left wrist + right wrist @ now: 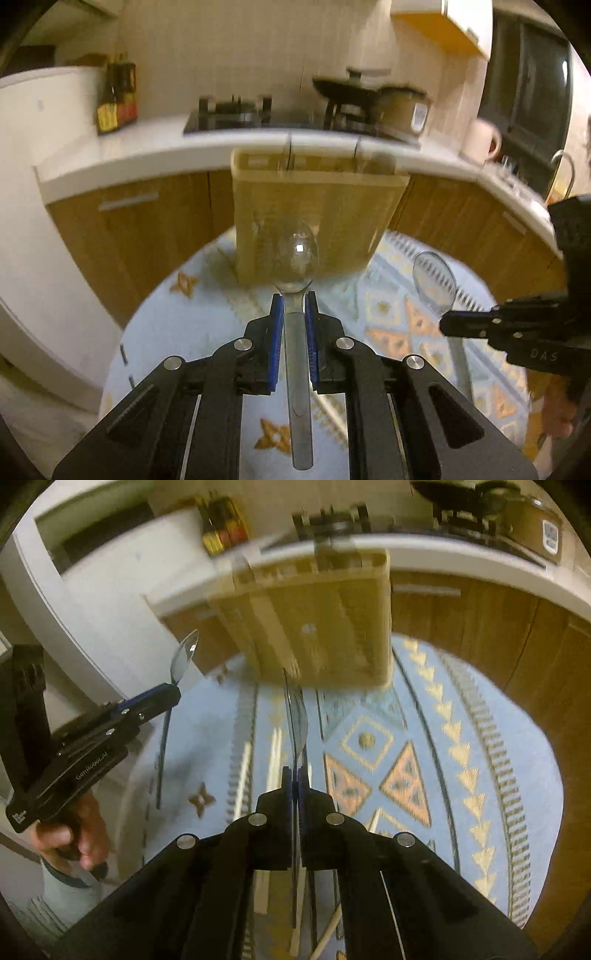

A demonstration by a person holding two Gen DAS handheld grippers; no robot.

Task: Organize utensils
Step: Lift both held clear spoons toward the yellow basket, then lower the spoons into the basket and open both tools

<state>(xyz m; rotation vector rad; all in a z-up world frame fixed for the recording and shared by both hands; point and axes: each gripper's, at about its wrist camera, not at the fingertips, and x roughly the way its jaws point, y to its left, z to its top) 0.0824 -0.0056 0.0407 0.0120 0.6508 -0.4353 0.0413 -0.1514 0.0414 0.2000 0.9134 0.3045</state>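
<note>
Closest to me, my left gripper point(294, 306) is pinched on the neck of a metal spoon point(295, 258), the blue pads point(277, 325) pressing either side of the stem just below the bowl. The bowl faces up and forward; the handle runs back under the tool. My right gripper point(294, 775) is pressed nearly flat on a second spoon point(297, 716), which its own camera shows edge-on, bowl ahead of the tips. In the left view, that spoon's round bowl shows to the right. Both spoons are clear of the table, carried in the air.

Below them is the round table with its blue patterned cloth point(406, 701). On the cloth beneath my right tool lie a few pale sticks point(275, 753), likely chopsticks, though they are blurred. These still wait to be sorted.

Farther on, at the table's far side, stands the tan utensil holder point(314, 206), upright, with slots along its top. A couple of thin handles already stick out of it, so I judge some pieces are stowed. The two spoons are near it but not yet over the slots.

Beyond are the white counter point(147, 147), the stove and a pot.

So I'd call the job partway: two spoons in hand to drop in, then the sticks.
</note>
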